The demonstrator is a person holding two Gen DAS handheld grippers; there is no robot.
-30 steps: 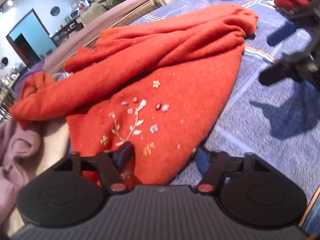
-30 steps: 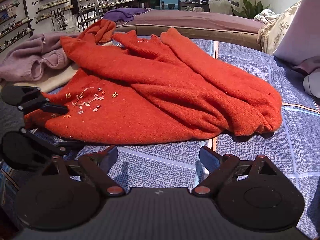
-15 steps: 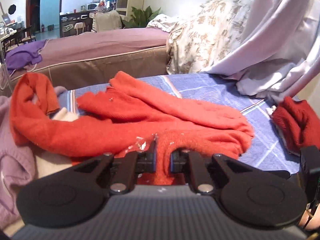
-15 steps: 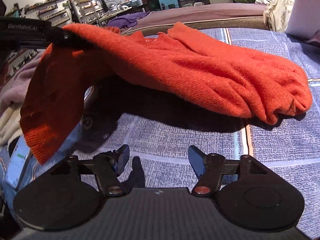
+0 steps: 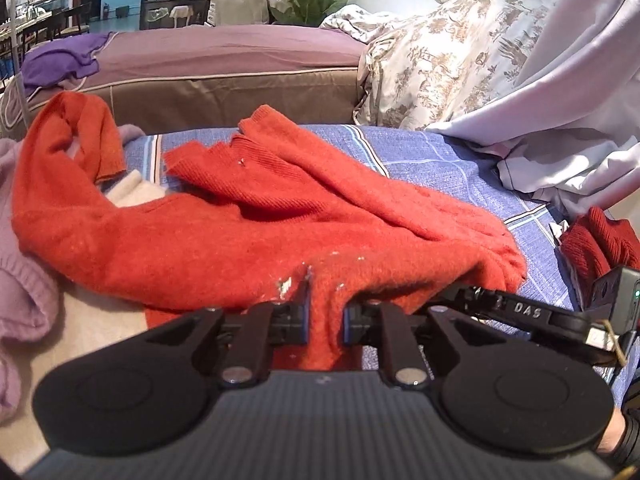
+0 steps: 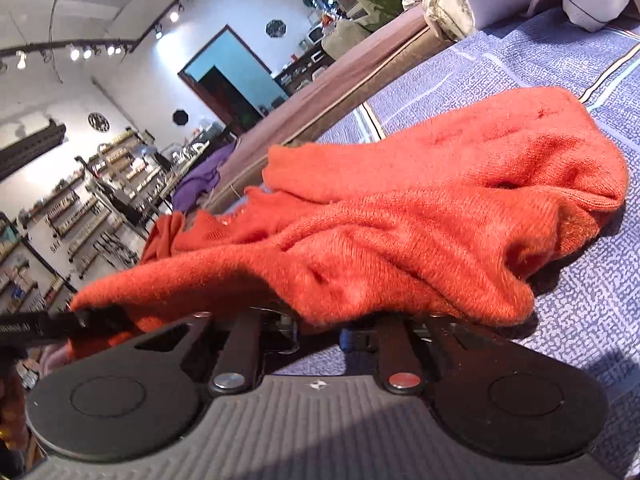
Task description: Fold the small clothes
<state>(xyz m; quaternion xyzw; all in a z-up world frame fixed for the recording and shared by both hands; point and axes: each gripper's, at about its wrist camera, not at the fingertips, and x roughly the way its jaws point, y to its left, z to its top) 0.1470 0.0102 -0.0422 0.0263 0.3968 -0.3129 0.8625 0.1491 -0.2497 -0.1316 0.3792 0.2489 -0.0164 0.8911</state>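
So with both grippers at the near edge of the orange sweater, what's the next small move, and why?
Probably lift the hem and carry it forward over the body. The left gripper is shut on a pinch of the orange sweater. The right gripper sits at the same edge, its fingertips hidden under the cloth, so its grip is unclear. The sweater lies bunched and unfolded on the blue bedspread.

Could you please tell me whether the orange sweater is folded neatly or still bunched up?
Still bunched up: the orange sweater lies in loose rumpled layers on the blue bedspread, its hem pinched in the left gripper.

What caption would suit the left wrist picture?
Left gripper pinches the hem of an orange sweater lying on a blue bedspread.
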